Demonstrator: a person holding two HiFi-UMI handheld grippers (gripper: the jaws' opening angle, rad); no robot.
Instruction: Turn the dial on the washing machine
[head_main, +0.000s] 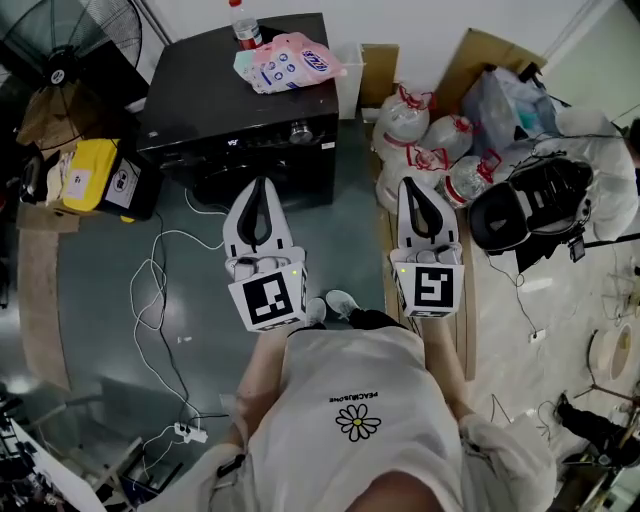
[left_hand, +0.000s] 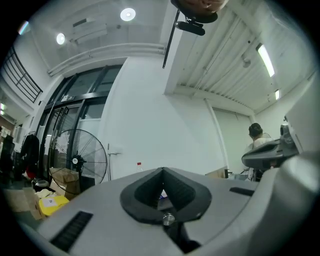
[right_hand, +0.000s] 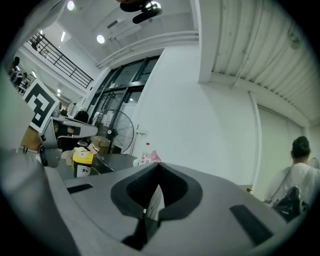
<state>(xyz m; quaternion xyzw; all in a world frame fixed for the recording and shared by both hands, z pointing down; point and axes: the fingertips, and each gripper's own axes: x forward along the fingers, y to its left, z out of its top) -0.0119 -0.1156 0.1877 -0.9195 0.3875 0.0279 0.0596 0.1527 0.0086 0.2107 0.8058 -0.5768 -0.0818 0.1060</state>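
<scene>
In the head view the black washing machine stands at the top centre, its round dial on the front panel. A pink packet and a bottle lie on its lid. My left gripper is held level in front of the machine, below and left of the dial, jaws shut on nothing. My right gripper is held to the right of the machine, also shut and empty. The left gripper view shows the left gripper with its tips meeting. The right gripper view shows the right gripper the same, with the pink packet beyond it.
A floor fan and a yellow box stand left of the machine. Several water jugs, cardboard and a black bag crowd the right. White cables and a power strip lie on the floor. A person stands at right.
</scene>
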